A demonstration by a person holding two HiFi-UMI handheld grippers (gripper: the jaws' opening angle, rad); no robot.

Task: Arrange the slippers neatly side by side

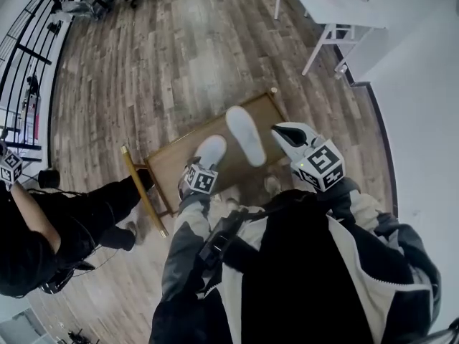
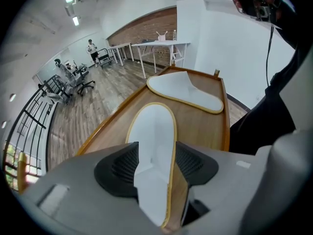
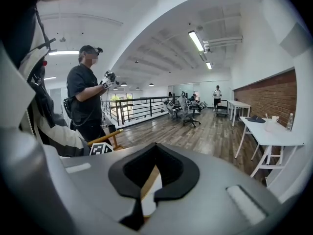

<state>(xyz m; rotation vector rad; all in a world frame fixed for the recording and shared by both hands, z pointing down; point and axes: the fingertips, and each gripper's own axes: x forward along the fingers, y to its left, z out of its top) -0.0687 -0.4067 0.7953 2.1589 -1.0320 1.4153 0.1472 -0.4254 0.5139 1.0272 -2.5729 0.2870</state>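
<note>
Left claw [image 2: 156, 155] wide astride slipper [image 2: 151, 124], lengthwise

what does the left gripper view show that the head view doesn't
Only the left gripper view: the left gripper's fingers apart, straddling the near slipper; yellow trim on both slippers; a brick wall.
Only the head view: the right gripper by the tray's right edge, and a bystander at the left.
Both: two white slippers, the far slipper angled away from the near one, on a wooden tray, and a white table.
</note>
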